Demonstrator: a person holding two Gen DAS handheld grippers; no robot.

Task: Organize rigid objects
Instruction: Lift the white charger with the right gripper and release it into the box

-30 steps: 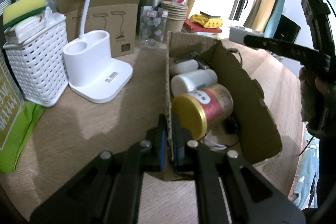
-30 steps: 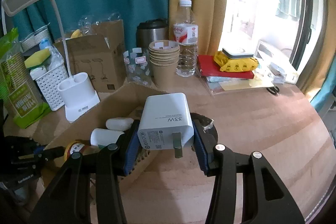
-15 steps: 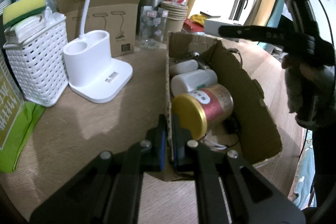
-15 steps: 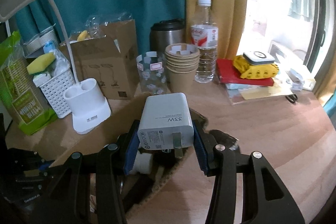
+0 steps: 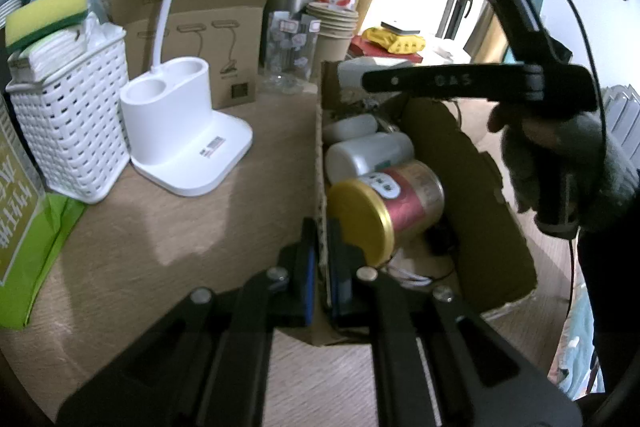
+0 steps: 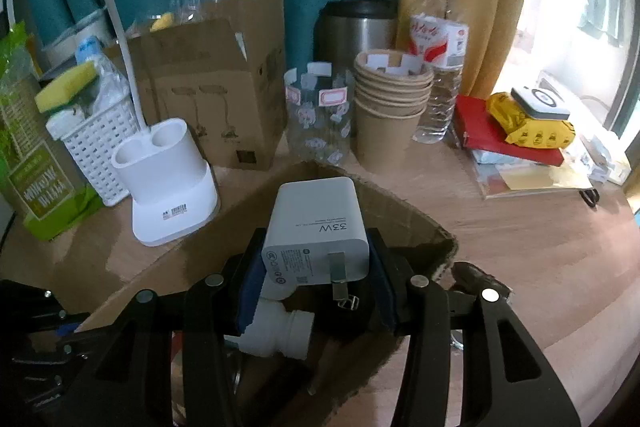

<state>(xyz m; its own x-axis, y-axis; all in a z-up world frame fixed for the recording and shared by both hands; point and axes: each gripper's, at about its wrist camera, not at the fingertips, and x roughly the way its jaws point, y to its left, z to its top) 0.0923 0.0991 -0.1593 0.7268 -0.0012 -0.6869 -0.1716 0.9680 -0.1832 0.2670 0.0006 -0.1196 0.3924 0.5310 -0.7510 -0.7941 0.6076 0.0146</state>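
Two blue fingers clamp the white charger above the cardboard box

Charger mostly hidden behind right gripper arm, green package cut off at edge

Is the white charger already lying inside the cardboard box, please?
No, the white charger is clamped in the right gripper above the cardboard box.

Our left gripper pinches the near wall of the box, pads pressed tight. Our right gripper, in a gloved hand, hangs over the box's far end, clamping a charger.
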